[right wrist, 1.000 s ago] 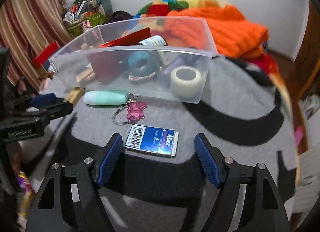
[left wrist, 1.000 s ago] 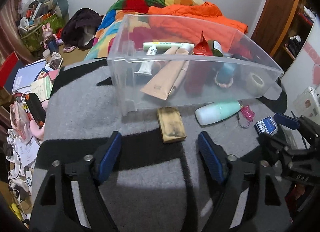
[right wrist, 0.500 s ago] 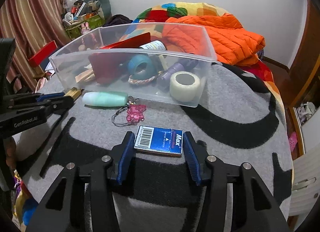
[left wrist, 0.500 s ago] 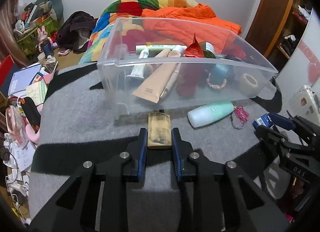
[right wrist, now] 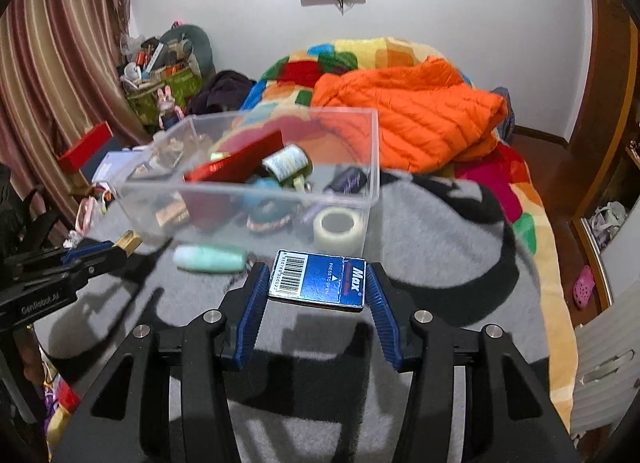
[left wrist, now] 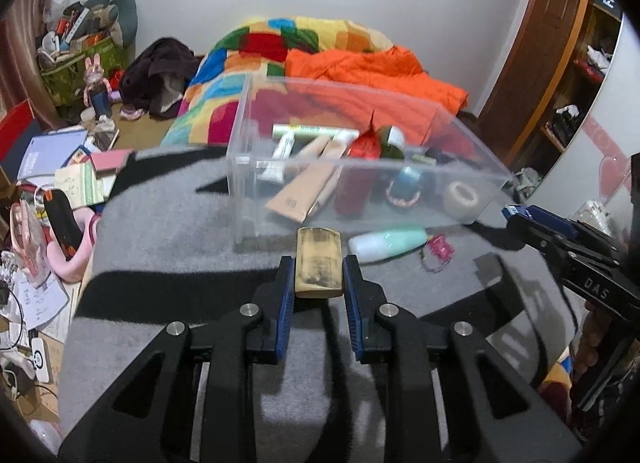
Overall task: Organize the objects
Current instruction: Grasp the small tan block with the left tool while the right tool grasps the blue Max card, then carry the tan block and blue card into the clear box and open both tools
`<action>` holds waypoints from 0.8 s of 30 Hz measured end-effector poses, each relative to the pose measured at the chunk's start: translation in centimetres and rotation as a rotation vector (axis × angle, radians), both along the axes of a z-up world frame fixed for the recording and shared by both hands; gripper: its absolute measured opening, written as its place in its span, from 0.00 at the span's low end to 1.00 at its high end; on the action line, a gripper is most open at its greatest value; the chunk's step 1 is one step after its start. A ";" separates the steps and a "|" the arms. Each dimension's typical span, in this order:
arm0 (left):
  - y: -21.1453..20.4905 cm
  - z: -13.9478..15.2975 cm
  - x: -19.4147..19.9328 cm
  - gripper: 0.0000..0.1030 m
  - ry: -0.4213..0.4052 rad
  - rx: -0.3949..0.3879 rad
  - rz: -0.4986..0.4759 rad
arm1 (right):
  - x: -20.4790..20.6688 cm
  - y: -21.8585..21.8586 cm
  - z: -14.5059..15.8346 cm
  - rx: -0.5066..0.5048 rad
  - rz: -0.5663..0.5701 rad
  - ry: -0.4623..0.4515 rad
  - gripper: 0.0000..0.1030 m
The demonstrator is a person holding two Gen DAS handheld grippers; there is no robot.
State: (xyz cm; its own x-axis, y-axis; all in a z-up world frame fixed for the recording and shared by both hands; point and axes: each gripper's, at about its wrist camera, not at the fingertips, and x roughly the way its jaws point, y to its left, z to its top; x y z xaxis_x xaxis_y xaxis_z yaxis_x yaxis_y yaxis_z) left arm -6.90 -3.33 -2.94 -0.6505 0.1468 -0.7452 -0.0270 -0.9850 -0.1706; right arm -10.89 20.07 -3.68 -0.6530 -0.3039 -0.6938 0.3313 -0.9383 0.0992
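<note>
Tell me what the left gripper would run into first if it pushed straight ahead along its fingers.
The left gripper, shut on the tan block, points at the clear bin. Its near wall would probably be met first; the block's front end would likely touch before the fingers, though depth is unclear.

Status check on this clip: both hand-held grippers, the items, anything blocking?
Left hand-held gripper shut on tan block. Right hand-held gripper shut on blue box. Clear bin ahead; nothing blocking.

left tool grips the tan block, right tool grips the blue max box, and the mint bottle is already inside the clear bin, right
Not quite: the mint bottle lies on the grey blanket outside the clear bin, as the left wrist view shows. The left tool does grip the tan block, the right tool the blue Max box.
</note>
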 end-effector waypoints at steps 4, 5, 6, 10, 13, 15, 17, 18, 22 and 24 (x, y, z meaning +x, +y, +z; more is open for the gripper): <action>-0.1 1.9 0.1 0.23 0.050 0.004 0.002 | -0.6 -0.3 1.4 -0.009 0.000 0.041 0.44; -0.1 2.3 -0.1 0.23 0.059 0.007 0.006 | -0.7 -0.4 1.7 -0.011 0.002 0.048 0.44; -0.2 2.8 -0.2 0.23 0.070 0.011 0.012 | -0.9 -0.5 2.0 -0.013 0.003 0.057 0.44; -0.8 3.9 -1.1 0.23 0.093 0.020 0.039 | -1.9 -1.1 2.9 -0.017 0.003 0.085 0.44; -1.0 4.4 -1.7 0.23 0.107 0.024 0.043 | -2.7 -1.3 3.3 -0.027 -0.008 0.098 0.44; -1.0 4.5 -2.2 0.23 0.113 0.015 0.045 | -3.3 -1.5 3.4 -0.036 -0.015 0.095 0.44; -1.0 4.4 -2.9 0.23 0.112 0.010 0.044 | -3.9 -1.8 3.3 -0.041 -0.019 0.089 0.44; -1.0 4.3 -3.3 0.23 0.108 0.008 0.043 | -4.3 -1.9 3.2 -0.042 -0.018 0.081 0.44; -1.1 3.3 -5.3 0.23 0.076 0.000 0.044 | -5.8 -2.9 2.3 -0.044 -0.006 0.043 0.44; -1.1 2.7 -6.1 0.23 0.059 -0.004 0.048 | -6.4 -3.3 1.7 -0.035 -0.004 0.029 0.44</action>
